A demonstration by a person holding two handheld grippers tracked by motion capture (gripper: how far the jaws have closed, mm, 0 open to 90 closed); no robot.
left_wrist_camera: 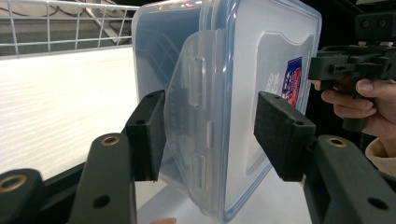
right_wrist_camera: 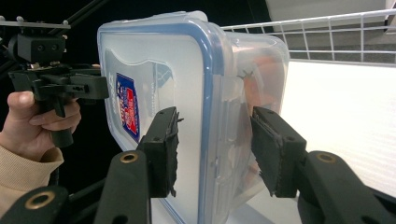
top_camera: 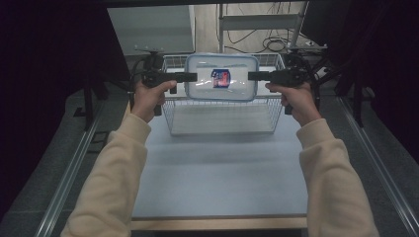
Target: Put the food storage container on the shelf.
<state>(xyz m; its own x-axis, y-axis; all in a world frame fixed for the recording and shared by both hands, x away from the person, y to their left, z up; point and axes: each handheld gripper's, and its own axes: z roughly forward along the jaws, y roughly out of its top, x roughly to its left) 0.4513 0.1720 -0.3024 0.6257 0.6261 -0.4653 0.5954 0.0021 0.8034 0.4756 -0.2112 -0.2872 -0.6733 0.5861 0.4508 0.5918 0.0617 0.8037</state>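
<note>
1. In the high view, we see the clear rectangular plastic container with a blue-rimmed lid (top_camera: 221,77) in the upper middle of the frame, held up above the white wire basket (top_camera: 222,116) that stands on the pale grey desk (top_camera: 217,168). The left claw (top_camera: 190,77) meets the container's left end and the right claw (top_camera: 253,76) its right end. Cream sleeves rise from the bottom corners.

2. In the left gripper view, we see the container standing on edge in the middle of the frame, its side latch flap between the two black pads (left_wrist_camera: 150,135). The left claw is clamped on that end. The red-and-blue label (left_wrist_camera: 292,80) sits right of centre, and the right claw (left_wrist_camera: 322,67) shows at the far right.

3. In the right gripper view, we see the container filling the centre, its rim between the pads (right_wrist_camera: 164,149). The right claw is clamped on this end. The left claw (right_wrist_camera: 100,86) shows at the upper left; basket wires cross the upper right.
</note>
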